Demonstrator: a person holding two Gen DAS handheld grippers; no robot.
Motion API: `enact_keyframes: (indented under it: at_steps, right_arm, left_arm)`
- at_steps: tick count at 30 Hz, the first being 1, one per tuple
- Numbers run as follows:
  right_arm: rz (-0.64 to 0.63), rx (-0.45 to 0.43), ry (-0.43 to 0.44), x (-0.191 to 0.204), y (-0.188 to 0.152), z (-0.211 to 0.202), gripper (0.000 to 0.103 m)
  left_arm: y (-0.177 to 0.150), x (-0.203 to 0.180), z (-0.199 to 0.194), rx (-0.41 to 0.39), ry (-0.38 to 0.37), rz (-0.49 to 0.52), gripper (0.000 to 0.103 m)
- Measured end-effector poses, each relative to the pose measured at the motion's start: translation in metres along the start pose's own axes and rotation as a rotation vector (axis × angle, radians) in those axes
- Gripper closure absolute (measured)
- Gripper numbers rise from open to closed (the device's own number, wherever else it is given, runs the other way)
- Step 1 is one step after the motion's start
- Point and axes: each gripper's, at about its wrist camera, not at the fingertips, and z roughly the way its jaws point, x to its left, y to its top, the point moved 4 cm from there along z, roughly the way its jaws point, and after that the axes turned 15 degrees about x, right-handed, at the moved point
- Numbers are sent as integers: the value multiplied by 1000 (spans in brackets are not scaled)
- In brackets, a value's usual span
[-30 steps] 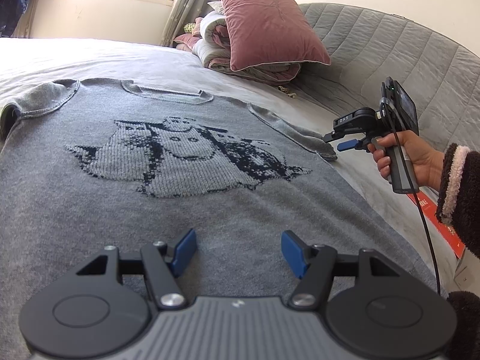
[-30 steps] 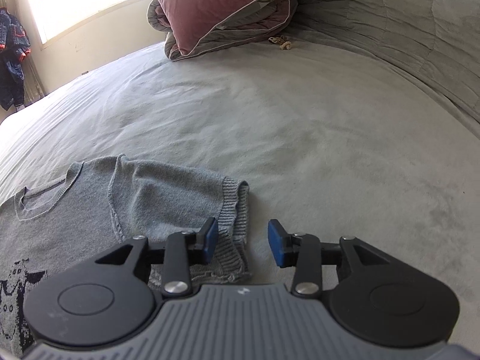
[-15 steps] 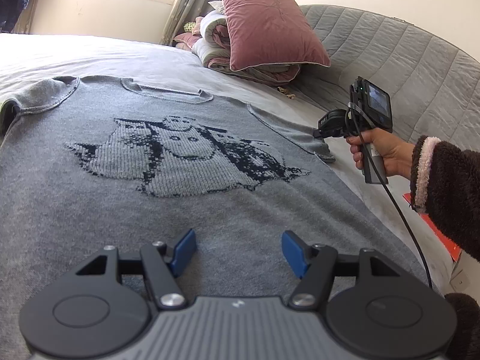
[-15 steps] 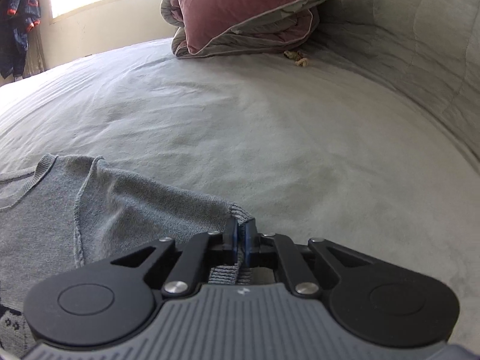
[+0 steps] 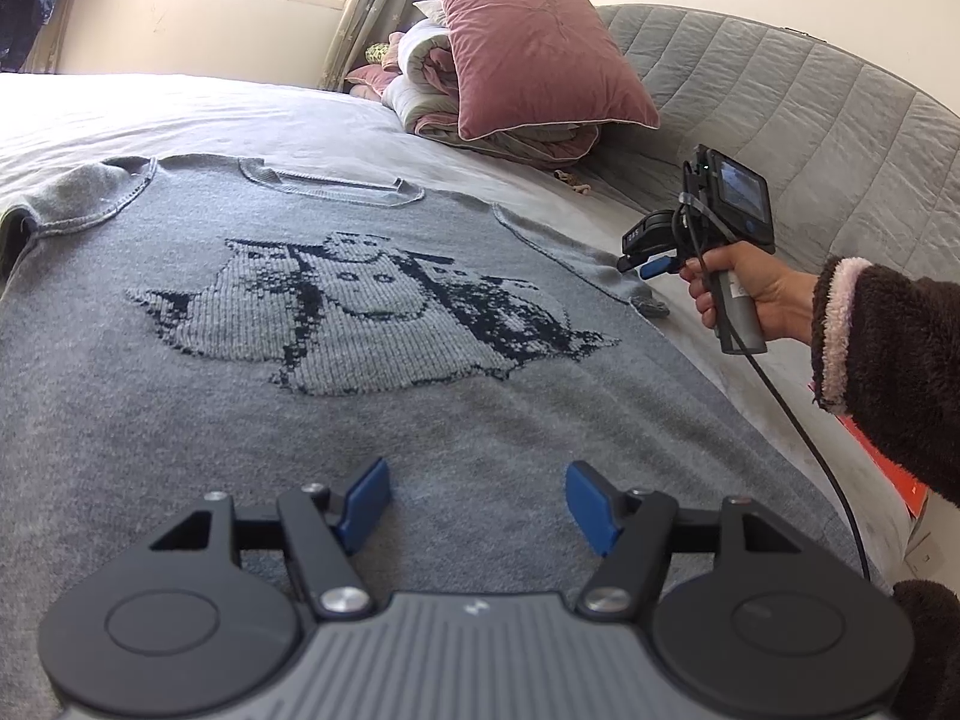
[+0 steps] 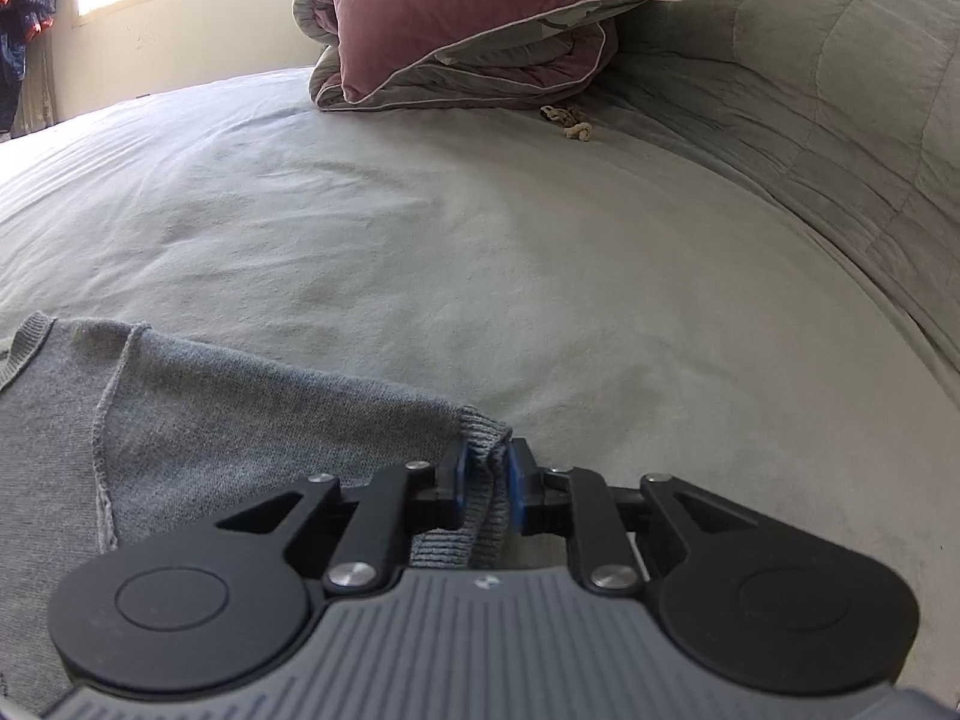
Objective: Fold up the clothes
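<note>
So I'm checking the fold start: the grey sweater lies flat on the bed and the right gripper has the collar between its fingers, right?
Not the collar. The right wrist view shows the right gripper, jaws opening, with the ribbed sleeve cuff between them. The grey sweater does lie flat on the bed.

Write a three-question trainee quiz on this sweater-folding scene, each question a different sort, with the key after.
1. True or false: the left gripper is clamped on the hem of the grey sweater.
2. Multiple choice: what sits between the jaws of the right gripper? A) the pink pillow's corner B) the sweater's ribbed sleeve cuff C) a cable
3. Fill in: the sweater lies spread flat on the ____.

Key:
1. False. Its jaws stand apart above the sweater with nothing between them.
2. B. The jaws are opening, with the cuff between them.
3. Bed, with the pink pillow on folded bedding at its far end.
</note>
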Motion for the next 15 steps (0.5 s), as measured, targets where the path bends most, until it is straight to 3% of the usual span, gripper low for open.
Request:
enact_keyframes:
  at_steps: [1,2,10,15]
  right_arm:
    - [9,5,17,-1,-2,-8,66]
    - [15,8,44,-2,-6,-16,64]
    - [126,119,317,-4,-63,-76,64]
    - [166,183,421,6,-97,-94,64]
  left_arm:
    - [0,0,0,2,-1,-2,36]
    - [1,1,-1,4,-3,-7,36]
    - [7,14,-11,20,10,-68,36]
    - [11,34,-19,2,45,-141,37]
